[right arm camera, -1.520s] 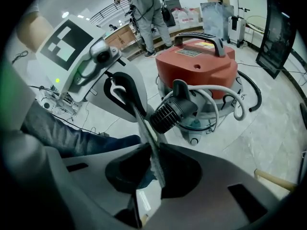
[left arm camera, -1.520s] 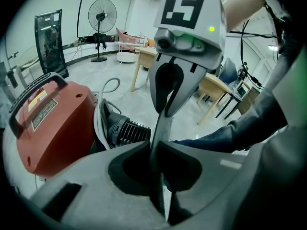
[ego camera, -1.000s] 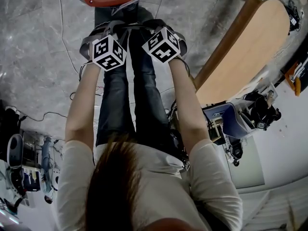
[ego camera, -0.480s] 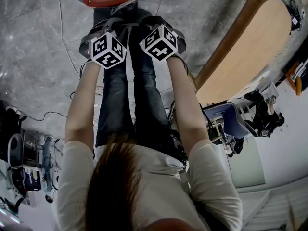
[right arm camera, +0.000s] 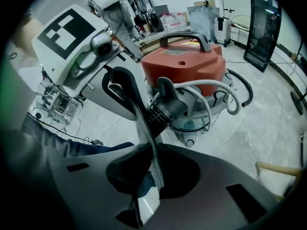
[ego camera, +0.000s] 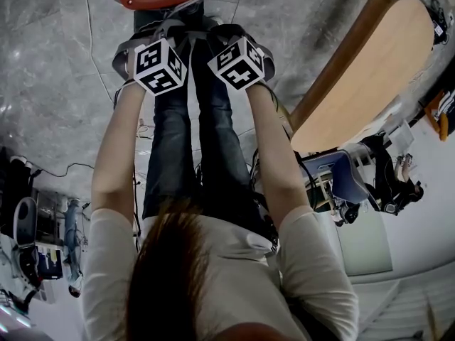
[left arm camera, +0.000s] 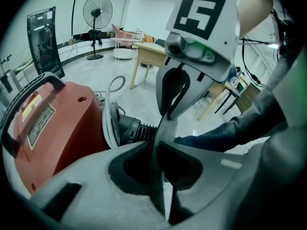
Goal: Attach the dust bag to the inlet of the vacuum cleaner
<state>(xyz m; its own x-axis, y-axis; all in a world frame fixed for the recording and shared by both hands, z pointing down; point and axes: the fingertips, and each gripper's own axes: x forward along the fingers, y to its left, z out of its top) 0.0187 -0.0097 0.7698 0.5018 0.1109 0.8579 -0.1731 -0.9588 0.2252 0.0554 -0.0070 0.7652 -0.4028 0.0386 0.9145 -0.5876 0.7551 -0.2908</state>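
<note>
Red vacuum (right arm camera: 189,61) on a marbled floor (right arm camera: 268,128): a person (ego camera: 213,261) holds a thin grey bag (left arm camera: 166,127) stretched between two grippers, right in front of the black ribbed inlet (right arm camera: 165,111). Whether bag and inlet touch cannot be told. The left gripper (left arm camera: 158,150) pinches one edge of the bag, its jaws nearly together on the sheet and just now easing wider. The right gripper (right arm camera: 152,152) clamps the opposite edge, its jaws narrow and just now tightening. The two grippers face each other at close quarters above the person's legs (ego camera: 206,141).
</note>
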